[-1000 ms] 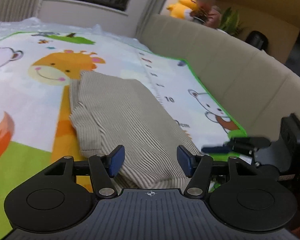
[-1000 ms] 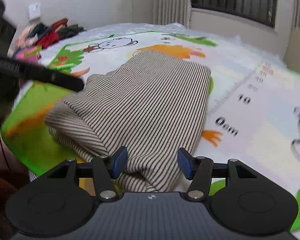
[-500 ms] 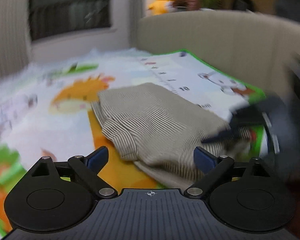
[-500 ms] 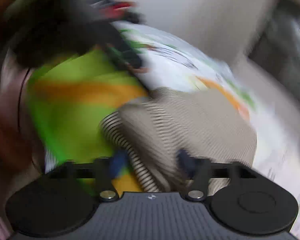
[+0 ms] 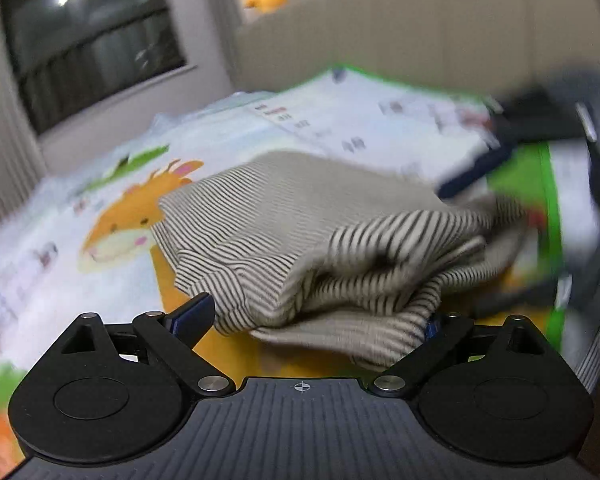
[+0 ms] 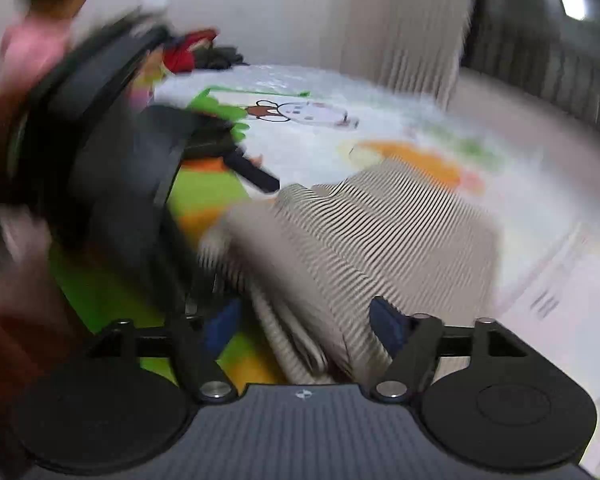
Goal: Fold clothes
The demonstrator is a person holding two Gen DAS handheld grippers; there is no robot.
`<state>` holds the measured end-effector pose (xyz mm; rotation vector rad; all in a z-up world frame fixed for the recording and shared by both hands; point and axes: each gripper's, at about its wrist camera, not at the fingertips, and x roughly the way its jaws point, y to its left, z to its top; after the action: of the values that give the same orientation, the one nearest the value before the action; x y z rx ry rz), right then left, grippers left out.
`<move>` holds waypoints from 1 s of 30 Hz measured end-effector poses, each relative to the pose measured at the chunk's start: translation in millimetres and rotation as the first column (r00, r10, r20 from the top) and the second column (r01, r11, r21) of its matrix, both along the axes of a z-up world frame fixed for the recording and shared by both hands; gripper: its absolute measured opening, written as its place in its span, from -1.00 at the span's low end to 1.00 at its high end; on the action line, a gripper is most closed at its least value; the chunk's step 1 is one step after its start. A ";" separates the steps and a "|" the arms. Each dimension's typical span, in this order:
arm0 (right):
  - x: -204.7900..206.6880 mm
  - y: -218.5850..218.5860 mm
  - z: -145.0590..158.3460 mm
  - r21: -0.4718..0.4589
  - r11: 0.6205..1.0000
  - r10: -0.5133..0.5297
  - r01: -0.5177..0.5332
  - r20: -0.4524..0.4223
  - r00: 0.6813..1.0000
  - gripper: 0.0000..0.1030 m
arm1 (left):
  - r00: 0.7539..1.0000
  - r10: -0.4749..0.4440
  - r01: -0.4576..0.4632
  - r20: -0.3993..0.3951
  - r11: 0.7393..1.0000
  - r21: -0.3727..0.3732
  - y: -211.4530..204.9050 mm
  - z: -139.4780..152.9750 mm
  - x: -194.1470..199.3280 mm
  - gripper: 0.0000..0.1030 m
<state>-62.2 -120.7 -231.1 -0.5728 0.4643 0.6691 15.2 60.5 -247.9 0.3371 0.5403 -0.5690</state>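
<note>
Garment: a folded striped garment (image 5: 312,224) is laid on the cartoon play mat (image 5: 112,208), partly over the printed giraffe (image 5: 128,224); its near edge is bunched in loose layers.
Left gripper (image 5: 316,320): the jaws are being opened and are spread wide; the bunched near edge is bracketed between them; no pressure from the pads is seen.
Right gripper (image 6: 304,320): the jaws are being opened; a fold of the garment (image 6: 380,236) is lying between them; contact cannot be told through the blur.
Background: a beige padded wall (image 5: 420,32) is seen behind the mat.
Other clothes: a dark and red pile (image 6: 204,52) is seen at the mat's far side.
</note>
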 end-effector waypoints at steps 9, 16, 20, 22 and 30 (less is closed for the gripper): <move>4.3 8.7 -22.3 -0.087 0.995 -0.033 0.049 0.178 0.983 -0.49 | 0.989 0.090 -0.105 -0.120 0.987 -0.124 35.5 8.5 4.8 0.90; 22.8 -42.8 51.1 0.166 0.981 -0.091 0.102 -0.074 0.993 -0.52 | 0.964 0.204 -0.255 -0.172 0.894 -0.369 104.5 45.2 8.1 0.91; 15.2 -49.8 63.3 0.141 0.987 -0.061 0.077 -0.115 0.991 -0.52 | 0.944 0.227 -0.322 -0.239 0.793 -0.518 119.6 54.4 37.5 0.91; 0.3 -49.3 62.9 0.098 0.994 -0.034 0.047 -0.124 0.992 -0.52 | 0.946 0.183 -0.303 -0.268 0.795 -0.525 105.1 48.5 52.7 0.91; -20.8 -48.2 82.5 0.078 0.997 -0.012 0.024 -0.152 0.988 -0.52 | 0.928 0.014 -0.202 -0.374 0.861 -0.468 39.2 3.1 85.8 0.91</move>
<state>-83.0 -168.8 -148.6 -0.4438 0.5819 0.7138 101.0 99.7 -244.8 -0.3026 0.7350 -0.6410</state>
